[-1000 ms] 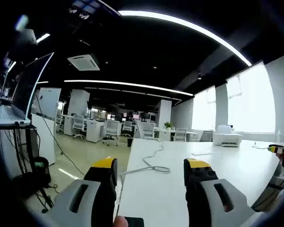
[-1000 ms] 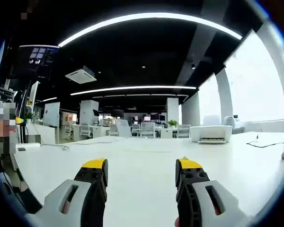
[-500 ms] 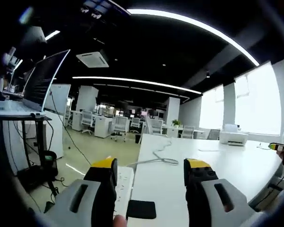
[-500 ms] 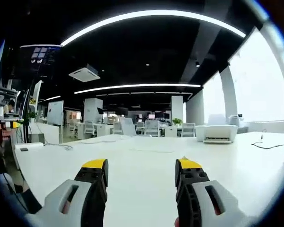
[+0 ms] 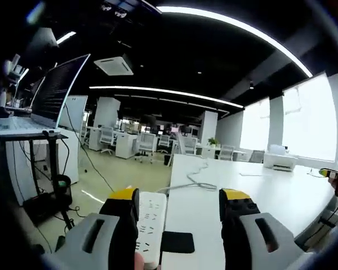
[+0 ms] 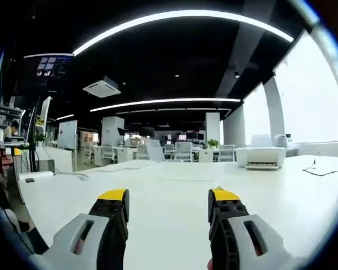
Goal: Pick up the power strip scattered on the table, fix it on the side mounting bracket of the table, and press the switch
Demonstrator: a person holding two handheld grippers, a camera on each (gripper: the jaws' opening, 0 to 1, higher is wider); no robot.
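Left gripper [image 5: 180, 205] held low at the near corner of the white table [image 5: 259, 194], jaws spread wide, nothing between them. White power strip [image 5: 150, 225] lying at the table's left edge, just right of the left jaw, socket face up, its white cable [image 5: 194, 183] running away along the table top in a loop. Black pad [image 5: 177, 243] flat on the table just beside the strip, between the jaws. Open laptop [image 5: 42, 101] on a stand off to the left, floor below. White printer [image 5: 280, 160] at the far end of the table.

Right gripper [image 6: 168, 208] hovering above open table surface [image 6: 169, 194], jaws wide apart, gripping nothing. Printer [image 6: 260, 157] again at far right, thin dark cable [image 6: 321, 170] near the right edge. Small dark object [image 6: 30, 180] at the table's left edge, too small to identify.
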